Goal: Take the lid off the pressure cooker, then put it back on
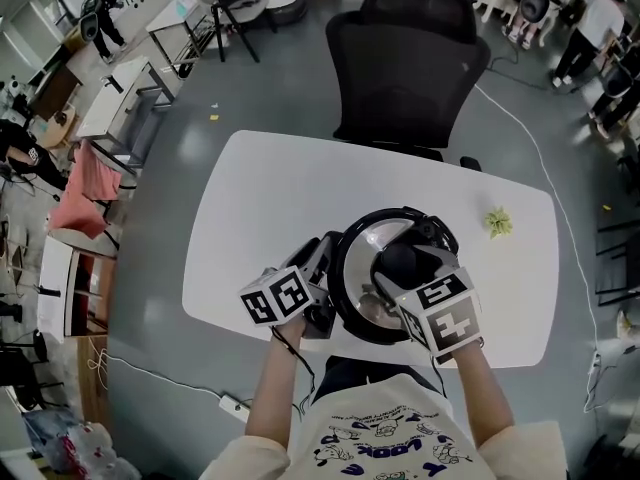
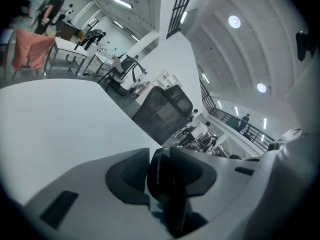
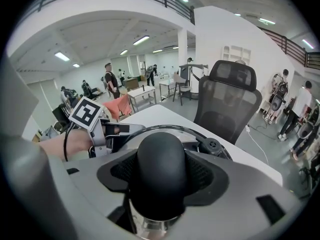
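The pressure cooker [image 1: 352, 298] stands on the white table [image 1: 250, 218] near its front edge, with its shiny lid [image 1: 378, 236] on it. My right gripper [image 1: 402, 274] comes down from the right and is shut on the lid's black round knob [image 3: 161, 169], which fills the gap between both pads. My left gripper [image 1: 326, 286] reaches in from the left and is shut on the cooker's black side handle [image 2: 167, 181]. In the right gripper view the left gripper [image 3: 107, 134] shows beyond the lid's rim [image 3: 165, 129]. The pot's body is mostly hidden under the lid.
A black office chair [image 1: 405, 58] stands at the table's far side. A small yellow-green object [image 1: 498, 222] lies on the table to the right of the cooker. A black valve [image 3: 212, 145] sits on the lid. Desks and people are in the background.
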### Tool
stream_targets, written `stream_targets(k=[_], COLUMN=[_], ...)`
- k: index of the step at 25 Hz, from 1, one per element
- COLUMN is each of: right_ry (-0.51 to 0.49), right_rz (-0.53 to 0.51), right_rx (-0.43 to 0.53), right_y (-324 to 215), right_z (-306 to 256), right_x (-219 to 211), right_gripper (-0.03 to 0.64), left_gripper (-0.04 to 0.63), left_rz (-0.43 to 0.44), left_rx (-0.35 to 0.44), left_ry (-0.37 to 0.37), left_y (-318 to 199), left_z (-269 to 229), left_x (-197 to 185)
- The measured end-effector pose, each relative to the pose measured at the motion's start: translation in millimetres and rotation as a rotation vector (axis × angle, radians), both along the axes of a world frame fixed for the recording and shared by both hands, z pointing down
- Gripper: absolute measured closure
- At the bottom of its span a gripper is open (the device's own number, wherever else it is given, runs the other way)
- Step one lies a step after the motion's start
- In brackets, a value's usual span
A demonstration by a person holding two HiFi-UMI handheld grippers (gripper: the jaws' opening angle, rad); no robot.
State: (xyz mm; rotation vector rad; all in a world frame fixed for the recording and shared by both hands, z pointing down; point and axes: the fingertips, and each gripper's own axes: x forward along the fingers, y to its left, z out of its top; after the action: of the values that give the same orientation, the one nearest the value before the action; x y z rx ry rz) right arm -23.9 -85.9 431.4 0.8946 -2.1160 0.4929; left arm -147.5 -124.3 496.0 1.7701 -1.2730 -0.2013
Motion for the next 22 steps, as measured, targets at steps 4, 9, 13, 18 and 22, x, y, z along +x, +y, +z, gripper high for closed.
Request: stream_targets(k=[4, 9, 13, 18, 22], right_ry=[-0.021, -0.056, -0.090, -0.123, -0.133], right_rz=[0.006, 0.012, 0.033, 0.074, 0.117], right_rx=[-0.002, 0.008, 0.012, 0.031, 0.049], right_y=[-3.3, -4.9, -8.9, -14.1, -16.5], right_z=[-5.0, -12.5, -26.3, -42.0, -50.3], right_x=[1.0, 3.9, 9.2, 23.8, 43.7], right_gripper=[0.321, 0.321, 0.322, 0.322, 0.321], left_gripper=[0.454, 0.446, 0.443, 0.443, 0.443], left_rz=[-0.009, -0.025, -0.026, -0.032, -0.037], left_rx=[-0.005, -0.007, -0.012, -0.015, -0.021], left_ry=[-0.011, -0.040, -0.053, -0.089, -0.116], left_y=[-1.6, -1.7, -3.2, -1.6, 1.3], left_z=[0.5, 2.1, 2.9, 1.7, 0.8], left_x=[-0.9, -3.4, -2.5, -1.4, -1.0])
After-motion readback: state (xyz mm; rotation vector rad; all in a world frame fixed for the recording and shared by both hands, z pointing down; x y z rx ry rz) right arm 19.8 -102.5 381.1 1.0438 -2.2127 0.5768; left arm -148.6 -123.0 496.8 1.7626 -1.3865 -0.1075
